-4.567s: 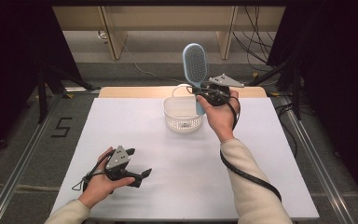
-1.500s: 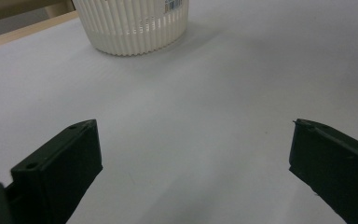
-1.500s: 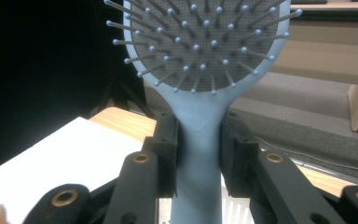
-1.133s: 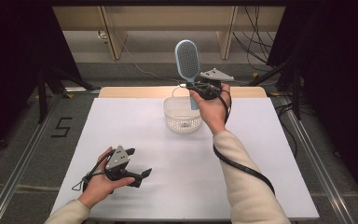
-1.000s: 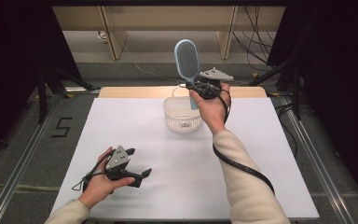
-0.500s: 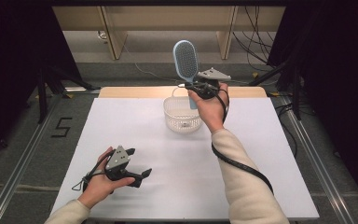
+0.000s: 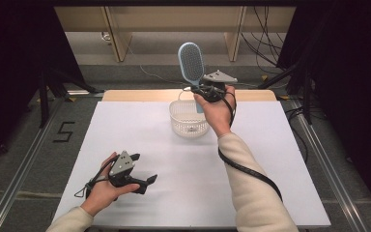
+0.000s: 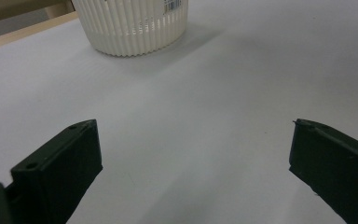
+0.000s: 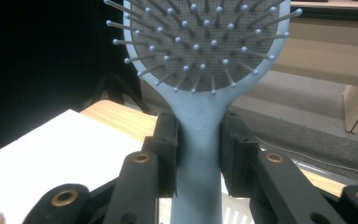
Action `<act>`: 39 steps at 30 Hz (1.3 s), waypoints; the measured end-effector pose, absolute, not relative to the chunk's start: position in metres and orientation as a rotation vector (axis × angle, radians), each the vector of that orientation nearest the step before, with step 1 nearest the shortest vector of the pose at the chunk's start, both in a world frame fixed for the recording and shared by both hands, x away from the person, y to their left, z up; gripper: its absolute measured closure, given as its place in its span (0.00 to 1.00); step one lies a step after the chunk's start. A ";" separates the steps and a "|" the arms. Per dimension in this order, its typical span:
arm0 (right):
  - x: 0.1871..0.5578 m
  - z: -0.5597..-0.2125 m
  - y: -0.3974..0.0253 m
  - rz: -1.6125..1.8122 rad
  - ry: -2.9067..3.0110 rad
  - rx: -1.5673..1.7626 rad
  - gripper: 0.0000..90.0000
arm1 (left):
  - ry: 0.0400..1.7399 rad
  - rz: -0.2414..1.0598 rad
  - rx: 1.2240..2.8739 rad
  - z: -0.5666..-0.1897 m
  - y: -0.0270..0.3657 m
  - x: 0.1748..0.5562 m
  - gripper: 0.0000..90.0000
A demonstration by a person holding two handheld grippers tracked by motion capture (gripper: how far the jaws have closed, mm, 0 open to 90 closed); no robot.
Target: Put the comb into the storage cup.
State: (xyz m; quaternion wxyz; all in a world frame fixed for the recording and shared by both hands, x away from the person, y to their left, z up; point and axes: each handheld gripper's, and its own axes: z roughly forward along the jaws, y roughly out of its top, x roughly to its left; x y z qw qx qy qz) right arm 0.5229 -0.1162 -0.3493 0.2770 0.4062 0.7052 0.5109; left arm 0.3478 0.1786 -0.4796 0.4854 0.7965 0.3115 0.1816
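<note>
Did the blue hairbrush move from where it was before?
Yes. The hairbrush, clamped in the right hand-held gripper, has shifted left and a little up against the white basket, which stayed put. Its head now stands over the basket's middle, not its right edge.

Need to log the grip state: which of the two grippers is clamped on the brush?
The right gripper, raised over the basket: its jaws pinch the blue brush by the handle. The left gripper rests low on the table, jaws wide apart, holding nothing.
</note>
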 end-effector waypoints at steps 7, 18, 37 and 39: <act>0.525 -0.352 -0.116 1.358 1.898 1.093 0.79 | 0.757 0.442 1.939 -0.480 0.178 0.348 0.02; 0.527 -0.354 -0.116 1.360 1.895 1.097 0.79 | 0.755 0.440 1.939 -0.479 0.178 0.348 0.02; 0.532 -0.360 -0.116 1.357 1.906 1.108 0.79 | 0.755 0.440 1.939 -0.479 0.178 0.347 0.02; 0.532 -0.361 -0.117 1.352 1.907 1.111 0.79 | 0.754 0.441 1.940 -0.479 0.178 0.348 0.02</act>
